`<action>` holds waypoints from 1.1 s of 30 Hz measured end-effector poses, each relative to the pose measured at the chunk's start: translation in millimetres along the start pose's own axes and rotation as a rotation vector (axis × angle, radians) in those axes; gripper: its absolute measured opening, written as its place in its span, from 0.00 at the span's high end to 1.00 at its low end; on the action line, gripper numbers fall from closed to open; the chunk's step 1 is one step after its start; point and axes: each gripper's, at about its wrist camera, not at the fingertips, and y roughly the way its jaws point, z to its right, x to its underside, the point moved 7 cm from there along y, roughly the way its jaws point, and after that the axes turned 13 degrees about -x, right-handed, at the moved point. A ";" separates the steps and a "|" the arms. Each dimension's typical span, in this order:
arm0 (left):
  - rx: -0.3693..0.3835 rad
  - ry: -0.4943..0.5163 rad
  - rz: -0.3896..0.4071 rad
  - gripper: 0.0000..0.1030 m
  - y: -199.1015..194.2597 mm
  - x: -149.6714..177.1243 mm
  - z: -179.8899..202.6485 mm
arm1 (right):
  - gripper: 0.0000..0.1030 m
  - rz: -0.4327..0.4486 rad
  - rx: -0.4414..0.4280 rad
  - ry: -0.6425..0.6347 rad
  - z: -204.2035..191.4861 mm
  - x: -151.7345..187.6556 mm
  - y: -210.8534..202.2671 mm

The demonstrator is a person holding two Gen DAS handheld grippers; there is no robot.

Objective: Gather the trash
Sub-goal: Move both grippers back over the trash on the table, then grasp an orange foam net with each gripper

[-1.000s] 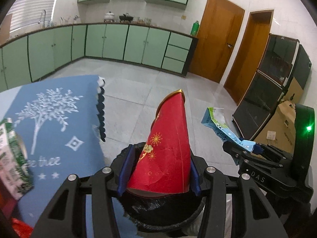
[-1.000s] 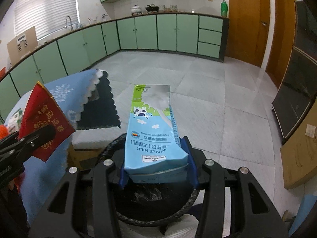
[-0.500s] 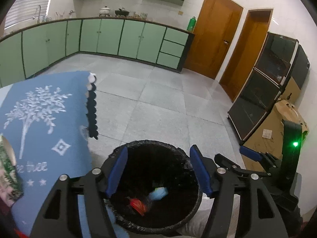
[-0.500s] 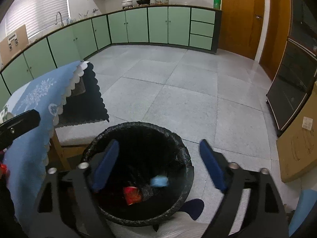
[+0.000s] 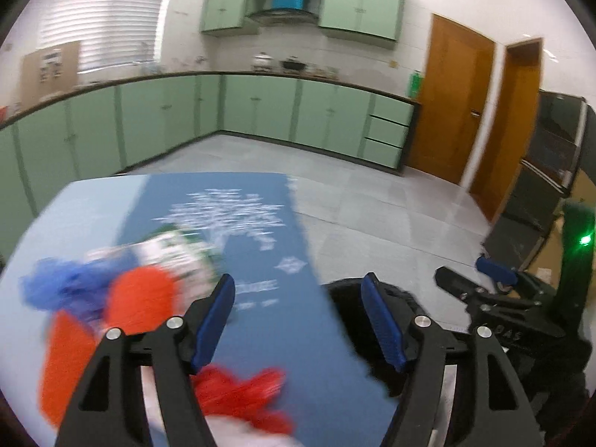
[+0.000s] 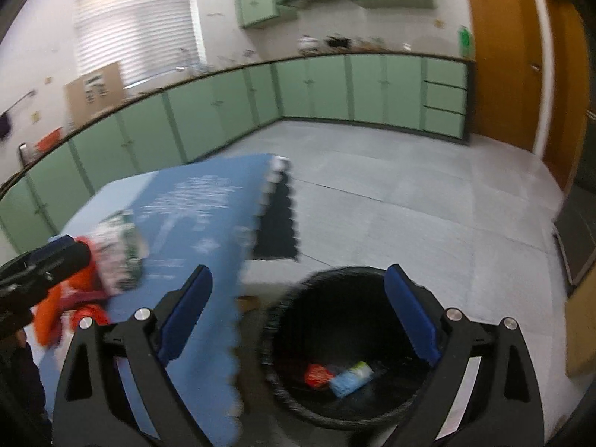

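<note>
My left gripper (image 5: pixel 298 316) is open and empty above the blue tablecloth (image 5: pixel 260 260). Blurred trash lies on the table to its left: a blue crumpled piece (image 5: pixel 59 287), an orange piece (image 5: pixel 141 298), a green-and-white packet (image 5: pixel 178 257) and a red piece (image 5: pixel 242 395) near the camera. My right gripper (image 6: pixel 298 313) is open and empty above the black trash bin (image 6: pixel 294 402). Inside the bin lie the red packet (image 6: pixel 316 374) and the blue milk carton (image 6: pixel 352 378). The right gripper also shows in the left wrist view (image 5: pixel 484 279), and the left gripper in the right wrist view (image 6: pixel 44 260).
The bin (image 5: pixel 342 290) stands on the tiled floor beside the table's right edge. Green cabinets (image 6: pixel 335 85) line the far walls. Wooden doors (image 5: pixel 458 111) and dark panels with a cardboard box (image 5: pixel 551 186) stand at the right.
Both grippers let go of the red packet and the milk carton, which fell into the bin. Both then swung left, the left one over the table. The views are now blurred.
</note>
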 end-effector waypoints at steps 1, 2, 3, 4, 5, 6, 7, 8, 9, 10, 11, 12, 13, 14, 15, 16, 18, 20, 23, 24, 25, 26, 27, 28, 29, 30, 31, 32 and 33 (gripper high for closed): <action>-0.026 -0.011 0.001 0.33 -4.1 1.6 -14.3 | 0.12 0.001 -0.016 -0.010 -9.2 -2.0 1.5; -0.061 -0.027 0.004 0.33 -9.7 4.2 -32.9 | 0.12 0.002 -0.036 -0.020 -21.6 -3.0 4.4; -0.088 -0.036 0.008 0.33 -12.2 5.7 -45.7 | 0.12 0.002 -0.058 -0.030 -34.6 -4.0 7.4; -0.111 -0.041 0.012 0.33 -14.5 7.3 -56.3 | 0.12 0.003 -0.079 -0.042 -46.4 -4.2 8.8; -0.148 -0.046 0.016 0.33 -17.2 10.2 -71.5 | 0.12 0.005 -0.093 -0.053 -56.6 -6.0 12.1; -0.178 -0.052 0.014 0.33 -18.3 12.5 -84.2 | 0.12 0.006 -0.107 -0.067 -67.4 -7.3 15.5; -0.207 -0.065 0.007 0.33 -19.0 18.2 -99.1 | 0.12 0.006 -0.122 -0.082 -78.2 -8.3 18.9; -0.218 -0.074 0.001 0.33 -18.4 21.5 -107.6 | 0.12 0.005 -0.131 -0.090 -86.8 -9.8 22.7; -0.235 -0.084 -0.007 0.33 -17.4 26.5 -118.5 | 0.12 0.004 -0.144 -0.100 -96.6 -10.0 26.6; -0.261 -0.087 -0.017 0.33 -15.0 32.3 -129.6 | 0.12 0.002 -0.153 -0.106 -102.9 -9.7 28.7; -0.278 -0.088 -0.023 0.33 -13.4 38.6 -137.5 | 0.12 -0.002 -0.162 -0.114 -110.9 -9.3 33.0; -0.287 -0.089 -0.031 0.33 -11.8 43.2 -142.4 | 0.12 -0.005 -0.171 -0.121 -117.9 -8.9 37.0; -0.292 -0.090 -0.037 0.33 -11.3 47.3 -145.6 | 0.12 -0.009 -0.178 -0.129 -124.0 -8.4 40.7; -0.299 -0.090 -0.048 0.33 -9.1 53.2 -149.6 | 0.12 -0.013 -0.182 -0.136 -129.5 -6.9 43.7; -0.304 -0.088 -0.056 0.33 -7.8 57.1 -151.7 | 0.12 -0.018 -0.186 -0.140 -134.1 -6.4 47.0; -0.310 -0.085 -0.061 0.33 -6.3 60.5 -153.3 | 0.12 -0.021 -0.189 -0.143 -137.3 -6.1 49.6; -0.329 -0.076 -0.070 0.33 -2.0 67.2 -157.5 | 0.14 -0.029 -0.198 -0.147 -144.2 -5.3 55.0; -0.336 -0.073 -0.079 0.33 1.4 72.3 -158.3 | 0.17 -0.042 -0.203 -0.153 -148.3 -4.9 60.1; -0.339 -0.059 -0.099 0.33 10.5 78.2 -156.9 | 0.17 -0.054 -0.208 -0.155 -153.8 -3.1 66.0; -0.345 -0.049 -0.104 0.33 12.7 80.1 -156.1 | 0.17 -0.058 -0.209 -0.157 -155.5 -2.4 68.2; -0.350 -0.043 -0.107 0.33 13.7 83.6 -155.4 | 0.17 -0.063 -0.210 -0.160 -157.1 -1.5 70.7; -0.353 -0.040 -0.112 0.33 16.2 86.4 -155.6 | 0.17 -0.068 -0.210 -0.163 -158.5 0.1 73.2; -0.354 -0.043 -0.116 0.33 17.7 88.8 -156.3 | 0.18 -0.073 -0.211 -0.166 -159.5 0.8 75.2; -0.357 -0.046 -0.121 0.33 19.8 90.6 -157.7 | 0.18 -0.081 -0.214 -0.169 -161.0 2.1 77.4; -0.361 -0.052 -0.129 0.33 22.0 92.2 -159.4 | 0.18 -0.086 -0.216 -0.172 -162.9 3.1 79.9; -0.365 -0.056 -0.137 0.33 23.8 93.0 -160.9 | 0.18 -0.093 -0.222 -0.176 -164.7 3.9 81.8; -0.367 -0.064 -0.149 0.35 25.6 94.6 -162.6 | 0.18 -0.097 -0.226 -0.179 -166.1 4.3 83.0; -0.368 -0.070 -0.152 0.38 26.5 94.4 -163.9 | 0.18 -0.106 -0.234 -0.188 -169.6 5.6 85.5; -0.373 -0.077 -0.152 0.45 26.3 94.4 -165.6 | 0.19 -0.111 -0.240 -0.196 -172.0 6.4 87.1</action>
